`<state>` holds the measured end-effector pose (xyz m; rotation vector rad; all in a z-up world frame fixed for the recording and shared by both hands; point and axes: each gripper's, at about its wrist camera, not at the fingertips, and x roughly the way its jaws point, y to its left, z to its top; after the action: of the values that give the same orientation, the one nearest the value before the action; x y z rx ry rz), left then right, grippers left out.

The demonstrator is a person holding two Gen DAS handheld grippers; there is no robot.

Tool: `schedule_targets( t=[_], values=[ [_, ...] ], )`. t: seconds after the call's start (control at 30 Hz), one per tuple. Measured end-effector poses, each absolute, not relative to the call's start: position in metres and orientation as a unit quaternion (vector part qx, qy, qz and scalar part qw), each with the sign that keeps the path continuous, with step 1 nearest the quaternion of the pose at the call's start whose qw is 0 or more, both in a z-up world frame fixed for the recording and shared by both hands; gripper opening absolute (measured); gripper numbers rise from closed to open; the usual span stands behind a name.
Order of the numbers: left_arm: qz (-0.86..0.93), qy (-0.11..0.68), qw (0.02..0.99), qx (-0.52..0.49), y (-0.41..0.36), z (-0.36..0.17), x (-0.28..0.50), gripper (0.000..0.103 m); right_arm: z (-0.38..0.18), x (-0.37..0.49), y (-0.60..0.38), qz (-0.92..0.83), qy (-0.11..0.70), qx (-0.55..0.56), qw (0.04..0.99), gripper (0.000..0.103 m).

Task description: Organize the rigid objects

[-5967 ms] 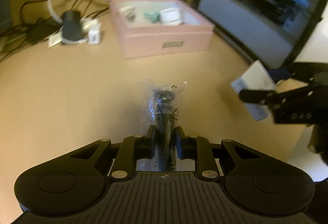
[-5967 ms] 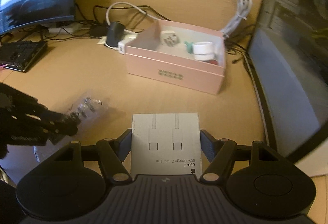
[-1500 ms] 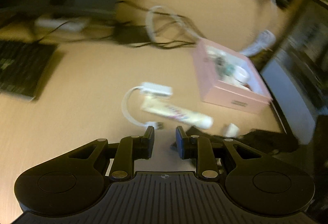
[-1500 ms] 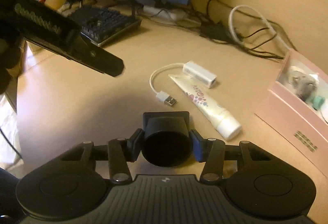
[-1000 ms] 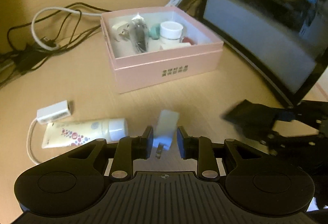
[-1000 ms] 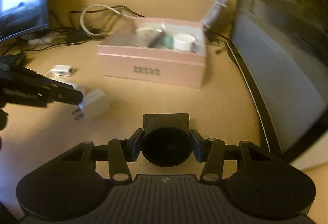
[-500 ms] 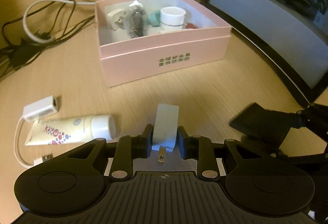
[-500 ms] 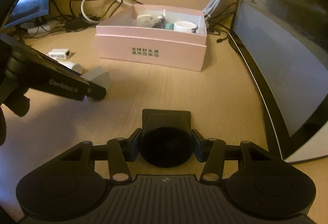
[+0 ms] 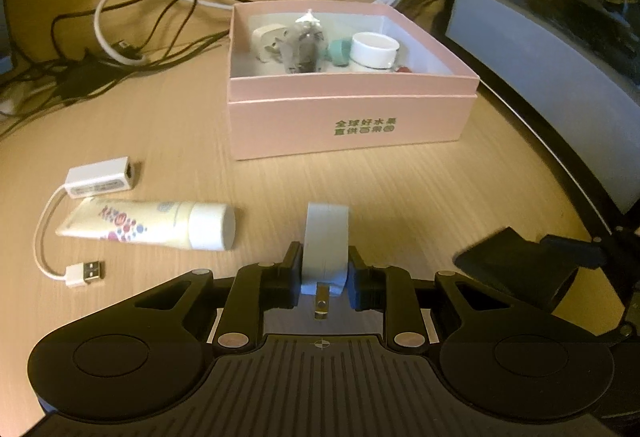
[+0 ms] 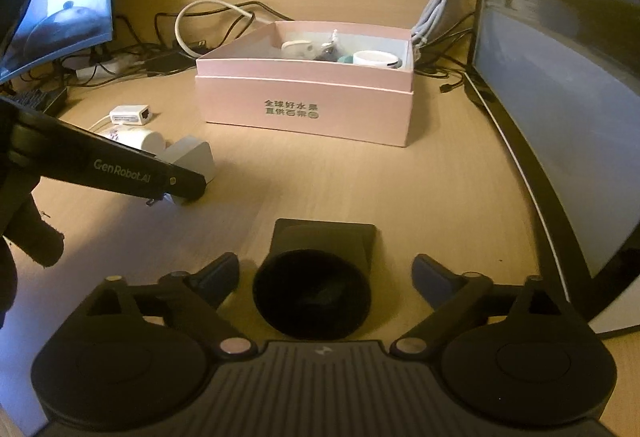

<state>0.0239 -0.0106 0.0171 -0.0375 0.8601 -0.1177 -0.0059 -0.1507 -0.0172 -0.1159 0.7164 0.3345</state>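
The right gripper point(image 10: 324, 275) stands spread wide around a black cylindrical adapter point(image 10: 312, 297) resting on the desk point(image 10: 440, 197) near its front edge, touching neither finger; it looks set down there, short of the box. The left gripper point(image 9: 324, 277) is clamped on a white plug charger point(image 9: 326, 237), prongs toward the camera, ready to carry. "GenRobot.AI" is printed along its finger in the right view. Left of it lie a cream tube point(image 9: 148, 225) and a white USB adapter point(image 9: 98, 177). Farther back, mid-desk, the pink box point(image 9: 352, 125), printed with green Chinese characters, already holds small items.
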Motion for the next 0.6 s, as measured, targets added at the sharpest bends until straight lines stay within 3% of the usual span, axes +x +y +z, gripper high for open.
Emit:
schedule_targets(
  t=[0.6],
  values=[
    [-0.039, 0.408, 0.911, -0.043, -0.01, 0.017, 0.012, 0.024, -0.019, -0.004, -0.15, 0.174, 0.353, -0.059, 0.917, 0.103]
  ],
)
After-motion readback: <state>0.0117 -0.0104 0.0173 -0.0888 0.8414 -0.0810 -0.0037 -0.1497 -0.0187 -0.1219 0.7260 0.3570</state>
